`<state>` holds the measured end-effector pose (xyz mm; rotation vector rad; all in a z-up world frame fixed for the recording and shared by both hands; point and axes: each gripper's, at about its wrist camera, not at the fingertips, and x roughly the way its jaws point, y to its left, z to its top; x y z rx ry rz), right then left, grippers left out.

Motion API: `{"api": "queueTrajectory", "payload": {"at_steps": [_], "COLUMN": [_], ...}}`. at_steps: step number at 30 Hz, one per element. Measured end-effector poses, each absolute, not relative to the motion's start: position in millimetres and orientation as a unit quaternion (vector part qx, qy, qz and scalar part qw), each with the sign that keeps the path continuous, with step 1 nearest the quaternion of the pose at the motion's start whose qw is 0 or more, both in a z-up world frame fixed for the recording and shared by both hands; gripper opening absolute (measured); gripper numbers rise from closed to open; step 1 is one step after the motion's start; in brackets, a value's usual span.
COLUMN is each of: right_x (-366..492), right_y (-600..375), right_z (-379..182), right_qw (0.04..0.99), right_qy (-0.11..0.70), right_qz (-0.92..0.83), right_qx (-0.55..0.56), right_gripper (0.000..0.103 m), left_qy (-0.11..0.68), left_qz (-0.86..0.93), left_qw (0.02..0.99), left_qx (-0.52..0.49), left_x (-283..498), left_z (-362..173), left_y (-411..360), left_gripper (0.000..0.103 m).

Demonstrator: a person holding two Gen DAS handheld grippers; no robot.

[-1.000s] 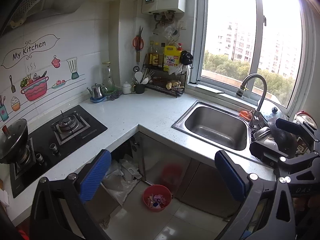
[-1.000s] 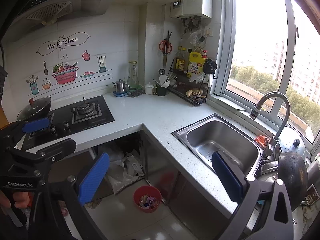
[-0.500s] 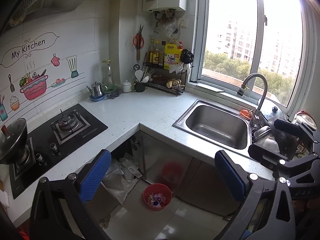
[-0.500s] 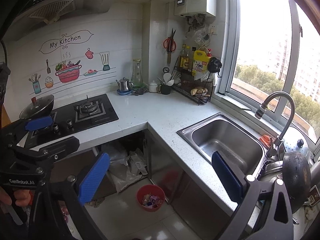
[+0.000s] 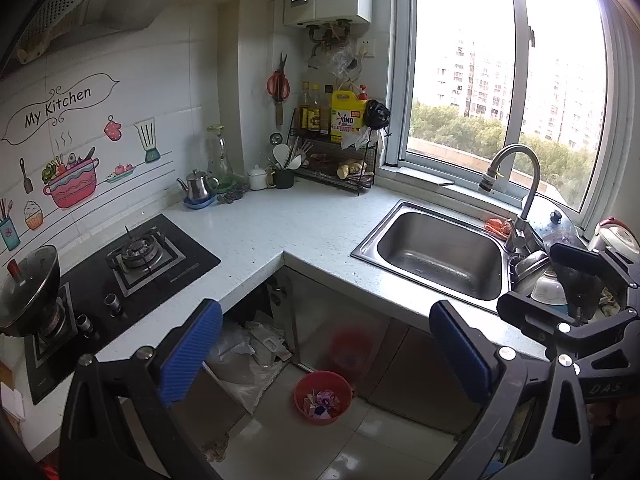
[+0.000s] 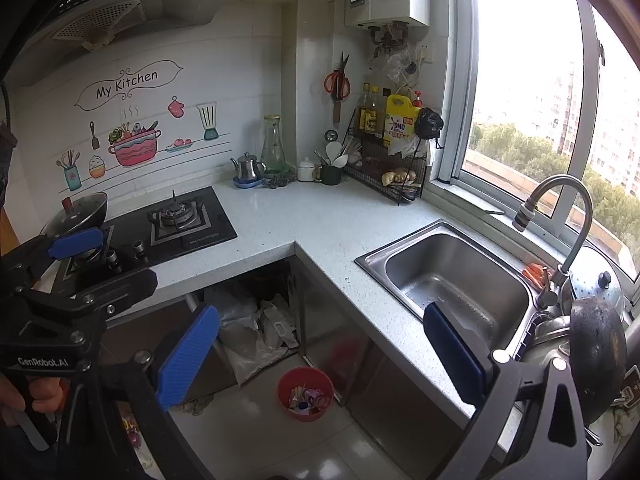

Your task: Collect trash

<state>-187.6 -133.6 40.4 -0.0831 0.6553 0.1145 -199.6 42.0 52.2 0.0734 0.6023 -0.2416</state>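
Note:
A small red bin (image 5: 323, 397) holding several bits of coloured trash stands on the floor below the L-shaped counter; it also shows in the right wrist view (image 6: 306, 394). My left gripper (image 5: 326, 354) is open and empty, held high above the bin. My right gripper (image 6: 320, 354) is open and empty, also well above the floor. The right gripper shows at the right edge of the left wrist view (image 5: 568, 304), and the left gripper shows at the left of the right wrist view (image 6: 80, 264).
A white counter (image 5: 280, 232) carries a gas hob (image 5: 120, 276) with a lidded pan (image 5: 28, 292), a steel sink (image 5: 436, 256) with tap, stacked pots (image 6: 592, 344) and a spice rack (image 5: 340, 160). Crumpled bags (image 6: 256, 336) lie in the open cabinet under the counter.
Both grippers have drifted slightly; the view shifts a little, with the kitchen scene moving slightly right and down. Both stay open and empty.

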Motion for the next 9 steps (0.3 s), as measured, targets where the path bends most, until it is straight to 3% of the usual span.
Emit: {"api": "queueTrajectory", "payload": {"at_steps": [9], "right_x": [-182.3], "right_y": [-139.9], "right_z": [38.7], "right_qw": [0.943], "right_qy": [0.327], "right_qz": [0.060], "right_qx": [-0.036], "right_gripper": [0.102], "left_qy": [0.298], "left_qz": [-0.114], "left_qw": [0.946], "left_qx": [0.047], "left_x": [-194.2], "left_z": [49.7], "left_y": [40.6], "left_gripper": [0.103]}}
